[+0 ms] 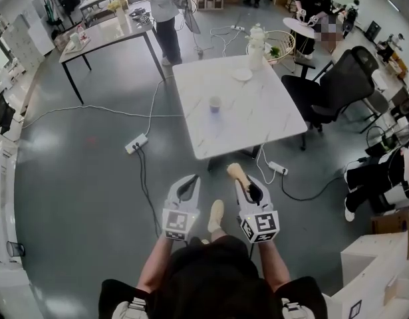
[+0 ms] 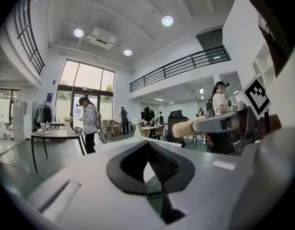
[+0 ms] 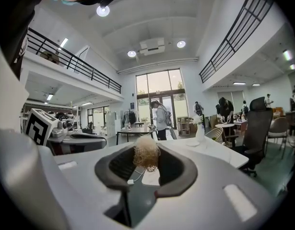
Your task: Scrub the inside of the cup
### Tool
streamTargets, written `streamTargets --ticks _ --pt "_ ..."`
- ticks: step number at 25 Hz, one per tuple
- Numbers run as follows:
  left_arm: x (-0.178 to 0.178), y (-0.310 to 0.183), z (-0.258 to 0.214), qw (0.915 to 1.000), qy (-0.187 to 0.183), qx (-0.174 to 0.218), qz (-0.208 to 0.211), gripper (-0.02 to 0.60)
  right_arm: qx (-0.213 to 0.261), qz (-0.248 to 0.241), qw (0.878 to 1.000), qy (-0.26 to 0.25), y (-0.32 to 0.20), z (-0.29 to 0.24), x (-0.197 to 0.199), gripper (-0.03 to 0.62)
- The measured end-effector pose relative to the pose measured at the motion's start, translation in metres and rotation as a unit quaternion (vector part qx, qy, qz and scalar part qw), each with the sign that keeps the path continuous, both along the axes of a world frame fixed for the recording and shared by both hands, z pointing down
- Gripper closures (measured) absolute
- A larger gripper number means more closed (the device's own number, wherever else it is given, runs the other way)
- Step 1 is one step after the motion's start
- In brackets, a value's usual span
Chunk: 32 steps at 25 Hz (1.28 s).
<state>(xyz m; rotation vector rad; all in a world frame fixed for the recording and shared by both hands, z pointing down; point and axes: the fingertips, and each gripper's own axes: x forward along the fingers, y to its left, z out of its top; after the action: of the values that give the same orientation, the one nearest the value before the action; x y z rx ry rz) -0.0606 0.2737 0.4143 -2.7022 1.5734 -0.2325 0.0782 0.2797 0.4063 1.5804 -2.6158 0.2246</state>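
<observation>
Your left gripper (image 1: pixel 189 179) has its jaws pressed together on nothing. Your right gripper (image 1: pixel 247 186) pinches the brush (image 1: pixel 236 171) by its handle, and the tan bristle head pokes out past the jaw tips. Both are held out level in front of you, over the floor and short of the tabletop (image 1: pixel 264 121).

The cup (image 1: pixel 215 103) stands upright near the middle of that white tabletop, alone, well apart from both grippers. It looks small and is probably light and rigid, so I expect it to skate or tip on the smooth top as soon as the brush pushes inside it. I'd judge that the left gripper must open first, since shut jaws cannot take the cup. Take hold across the outer wall, low enough to keep it from rocking, and leave the mouth free for the brush. If it is ceramic or glass, which I cannot tell from here, squeeze only enough to stop it turning.

The brush should be the easy partner. The bristles look soft and springy and the handle stiff, and the grip already leaves the whole head clear to go down into the cup.

Counted on the tabletop:
- one cup
- one small white plate (image 1: pixel 243 75) near the far edge
- one tall white vase (image 1: pixel 256 45) just behind the plate

You carry one brush and two grippers.
</observation>
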Motion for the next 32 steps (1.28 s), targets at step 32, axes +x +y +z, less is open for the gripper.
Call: streamTargets --ticks 32 --pt "0.031 -0.235 0.017 0.9994 -0.004 -0.015 -0.031 0.574 -0.033 -0.043 0.998 -0.011 -0.242 0.029 0.023 0.482"
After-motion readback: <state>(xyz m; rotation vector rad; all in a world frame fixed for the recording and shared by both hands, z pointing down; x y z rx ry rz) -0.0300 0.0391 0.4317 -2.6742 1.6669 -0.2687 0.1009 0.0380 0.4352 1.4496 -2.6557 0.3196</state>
